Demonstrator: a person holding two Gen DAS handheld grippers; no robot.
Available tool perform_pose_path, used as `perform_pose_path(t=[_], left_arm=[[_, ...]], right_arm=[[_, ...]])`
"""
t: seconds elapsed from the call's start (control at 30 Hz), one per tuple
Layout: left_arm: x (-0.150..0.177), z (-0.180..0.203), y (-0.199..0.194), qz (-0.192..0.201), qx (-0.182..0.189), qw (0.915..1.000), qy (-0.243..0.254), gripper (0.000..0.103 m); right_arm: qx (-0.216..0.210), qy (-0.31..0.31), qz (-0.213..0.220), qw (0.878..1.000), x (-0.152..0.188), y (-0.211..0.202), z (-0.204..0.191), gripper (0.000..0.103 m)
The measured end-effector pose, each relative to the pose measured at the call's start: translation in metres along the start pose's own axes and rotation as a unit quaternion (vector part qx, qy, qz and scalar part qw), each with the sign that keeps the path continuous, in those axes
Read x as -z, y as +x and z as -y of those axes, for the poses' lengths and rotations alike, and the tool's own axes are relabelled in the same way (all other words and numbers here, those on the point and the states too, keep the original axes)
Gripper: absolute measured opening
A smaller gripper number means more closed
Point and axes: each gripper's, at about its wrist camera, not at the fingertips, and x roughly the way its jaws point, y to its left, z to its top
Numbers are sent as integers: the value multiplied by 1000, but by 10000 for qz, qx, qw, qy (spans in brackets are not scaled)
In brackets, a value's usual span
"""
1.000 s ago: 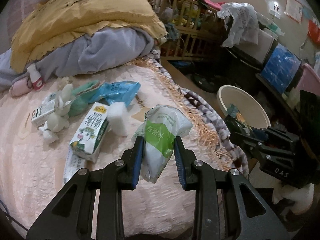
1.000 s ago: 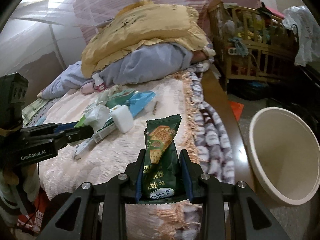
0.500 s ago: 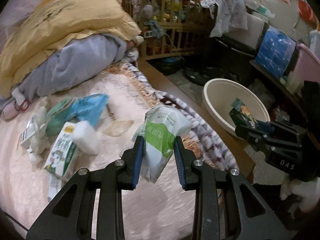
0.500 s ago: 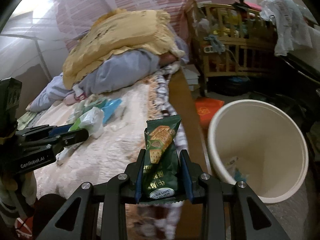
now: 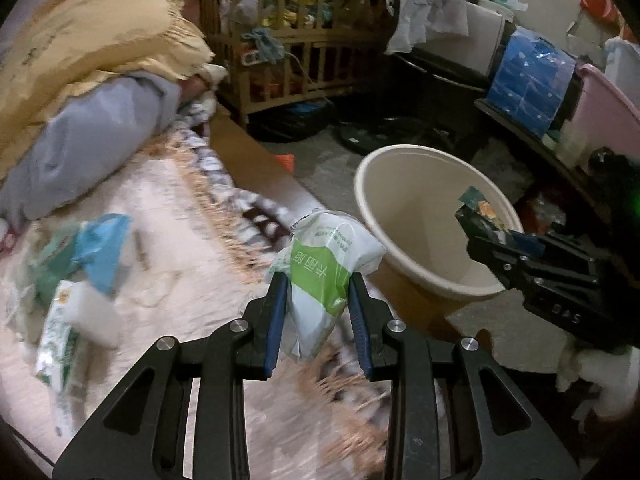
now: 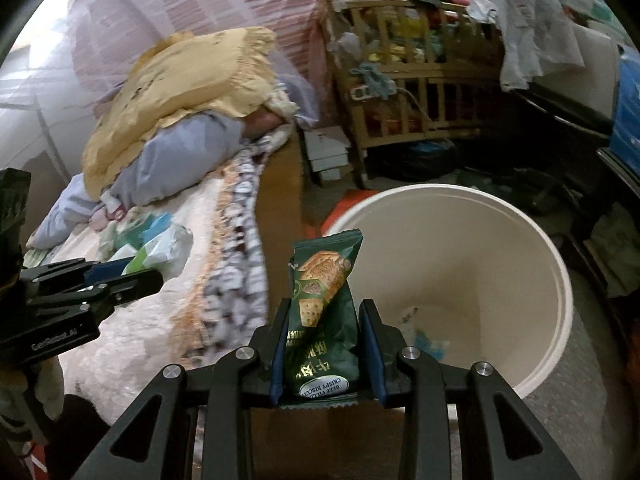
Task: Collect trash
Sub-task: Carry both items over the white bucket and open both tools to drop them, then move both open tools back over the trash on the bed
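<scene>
1. Between the blue pads of the left gripper [image 5: 318, 304]: a white-and-green plastic packet [image 5: 324, 268], pinched at its lower part, upper end standing free above the fingertips. Jaws narrow, closed on the packet.
2. Between the pads of the right gripper [image 6: 324, 336]: a dark green biscuit wrapper [image 6: 326, 304], upright, printed cracker facing the camera, bottom seam below the pads. Jaws narrow, clamped on the wrapper.
3. Right wrist view: wrapper sits in front of the near rim of the cream bin [image 6: 552, 280]; bin mouth open, a few scraps on its bottom. Cannot tell whether the wrapper is over the opening or just short of it.
4. Left wrist view: packet is above the fringed bed edge [image 5: 224, 196], just left of the bin [image 5: 400, 208]; right gripper [image 5: 476, 232] with its wrapper appears over the bin's far-right rim.
5. Remaining trash on the pink bed cover [image 5: 160, 184], blurred: a green-and-white carton [image 5: 56, 344], a white block [image 5: 100, 312] on it, a blue wrapper [image 5: 102, 248] beyond.
6. Farther out: yellow pillow [image 5: 92, 48] on a grey bundle [image 5: 84, 140]; wooden crib [image 5: 288, 52] past the bed's end; blue pack [image 5: 528, 84] on a shelf at right.
7. Left gripper [image 6: 120, 280] also seen from the right wrist camera at left, packet in its tips, over the bed.
</scene>
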Motion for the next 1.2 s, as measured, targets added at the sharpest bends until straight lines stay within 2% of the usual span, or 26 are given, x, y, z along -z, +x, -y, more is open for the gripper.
perform_pose_path(t=[0.37,0.43,0.5,0.53,0.6,0.67,0.8,0.93,1.2], left_arm=[[-37,40,48,-221,808,9963,-213,31],[-44,46,55,-222,1046,9938,-290,36],[-50,50,61,-221,1191,9919,-372,49],[-51,51,63,-197,1241,9911,-438,57],[-51,50,63,-163,1280,9903,-512,58],[-48,49,63,-208,1236,9909,-488,58],[-41,39,54,-254,918,9947,-390,58],[-31,22,34,-121,433,9986,-267,58],[-7,-26,-2,64,-185,9989,-428,58]], right_arm=[[277,495,-40,9984,-2,18,60,32],[388,615,39,9973,-1,20,70,41],[509,683,156,9962,0,20,76,61],[551,726,192,9957,0,21,79,65],[531,865,159,9947,2,22,86,66],[477,890,125,9948,4,22,86,66],[387,721,76,9966,5,23,75,66],[335,541,24,9980,6,26,59,66],[132,206,-62,9997,5,27,13,66]])
